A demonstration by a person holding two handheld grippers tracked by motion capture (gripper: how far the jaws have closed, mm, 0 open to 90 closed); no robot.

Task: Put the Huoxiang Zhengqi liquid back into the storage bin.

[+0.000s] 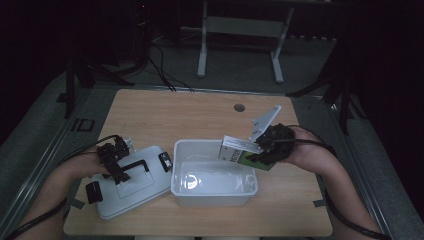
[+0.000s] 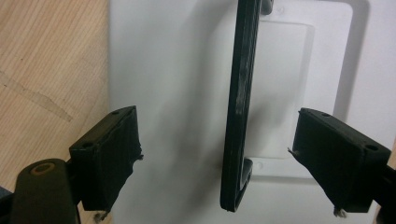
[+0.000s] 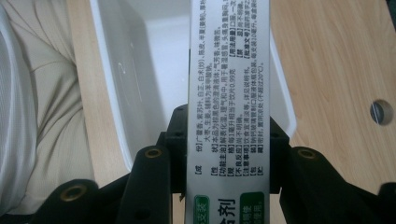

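A light wooden tabletop (image 1: 165, 107) is being seen under dim light, with a round cable hole (image 1: 239, 107) near its far edge. Grey carpeted floor (image 1: 240, 65) is lying beyond it, where the white legs of another desk (image 1: 202, 55) are standing and black cables are trailing; the rest of the room is being lost in darkness.

A white plastic bin (image 1: 214, 194) is sitting near the front edge, at the middle of the tabletop. Its lid (image 1: 150, 192) is lying flat just to its left, close to the front left corner, with a black handle (image 2: 240, 107) across its top. The left tool (image 1: 116, 160) is being held over the lid, its jaws standing apart on either side of the handle without touching it.

A green and white box (image 1: 241, 152) with printed text is being held by the right tool (image 1: 265, 147), whose jaws are clamped on its two sides. The box is being held above the bin's far right corner, partly over the rim.

The far half of the tabletop is lying bare, and a bare strip is being left between the bin and the right edge.
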